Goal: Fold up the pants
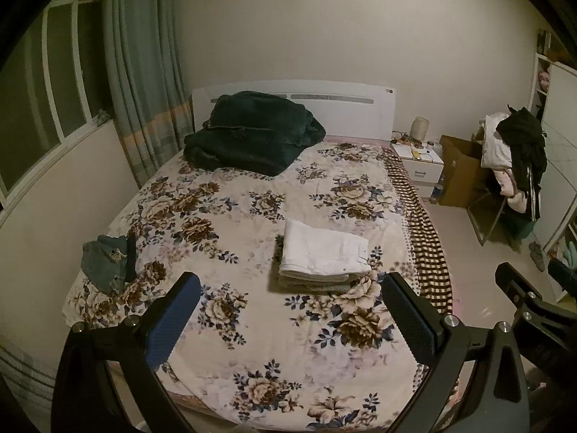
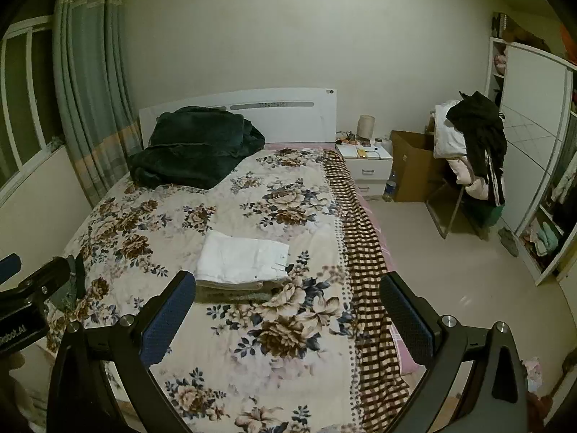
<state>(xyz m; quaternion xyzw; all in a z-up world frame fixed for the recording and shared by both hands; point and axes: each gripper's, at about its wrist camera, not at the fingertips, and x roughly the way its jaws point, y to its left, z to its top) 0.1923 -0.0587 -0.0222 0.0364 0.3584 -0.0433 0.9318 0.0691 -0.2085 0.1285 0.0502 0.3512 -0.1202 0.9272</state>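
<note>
White pants (image 1: 324,252) sit folded into a flat rectangle on the flowered bedspread (image 1: 223,342), on top of what looks like another folded garment (darker, only its edges show). Edges squared, waistband end with a button facing the striped side of the bed, so we judge the fold done and the stack is where finished items go.

Our left gripper (image 1: 290,319) is released, jaws wide apart, nothing between the blue textured pads (image 1: 173,324). Our right gripper (image 2: 288,319) looks the same: jaws spread, empty. Both hang above the bed's near end, pointing down at the stack and well clear of it, so no contact with the cloth.

A crumpled denim piece (image 1: 108,263) lies near the left edge of the bed, unfolded, frayed hem. Likely next in the queue, though we can't tell what garment it is.

Further out: a dark green plush blanket (image 1: 252,133) heaped at the white headboard (image 1: 353,112), a brown checked blanket (image 1: 425,238) draped over the bed's right side. White nightstand (image 1: 422,166), cardboard box (image 1: 461,169), and a chair piled with clothes (image 1: 512,151) stand beyond.
</note>
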